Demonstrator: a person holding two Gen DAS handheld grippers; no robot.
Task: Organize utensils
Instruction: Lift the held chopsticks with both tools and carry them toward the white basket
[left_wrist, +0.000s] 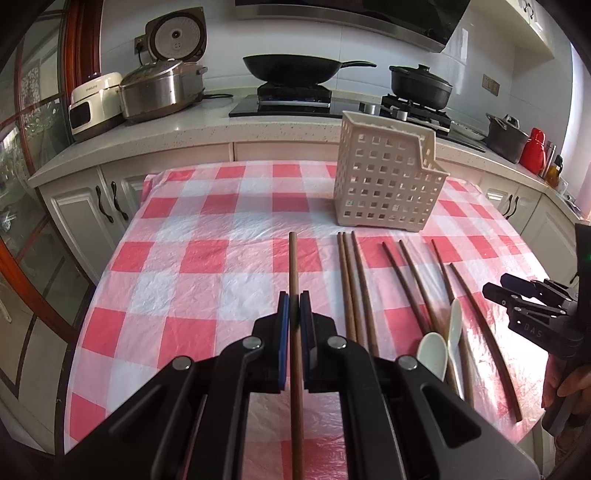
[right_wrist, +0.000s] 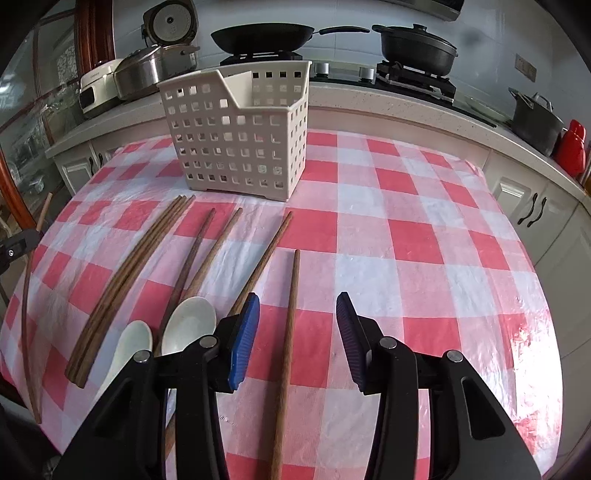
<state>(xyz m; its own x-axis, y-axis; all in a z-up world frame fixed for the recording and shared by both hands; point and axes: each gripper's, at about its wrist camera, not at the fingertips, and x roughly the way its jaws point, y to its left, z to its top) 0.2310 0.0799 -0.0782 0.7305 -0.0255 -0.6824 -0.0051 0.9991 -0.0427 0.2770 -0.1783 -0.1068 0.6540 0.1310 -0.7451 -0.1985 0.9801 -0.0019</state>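
Note:
My left gripper (left_wrist: 294, 299) is shut on a brown wooden chopstick (left_wrist: 294, 266) that points toward the far side of the table. Several more chopsticks (left_wrist: 356, 284) lie in a row to its right, with two white spoons (left_wrist: 445, 343) among them. A white perforated basket (left_wrist: 384, 181) stands beyond them. My right gripper (right_wrist: 297, 306) is open, its jaws on either side of one chopstick (right_wrist: 290, 325) that lies on the cloth. In the right wrist view the other chopsticks (right_wrist: 136, 266) and spoons (right_wrist: 188, 323) lie to the left, and the basket (right_wrist: 240, 144) stands ahead.
The table has a red and white checked cloth (left_wrist: 207, 258). Behind it runs a counter (left_wrist: 221, 125) with rice cookers (left_wrist: 159, 88), a wok (left_wrist: 291, 68) and pots (left_wrist: 421, 86) on the stove. A red bottle (left_wrist: 533, 149) stands at the right.

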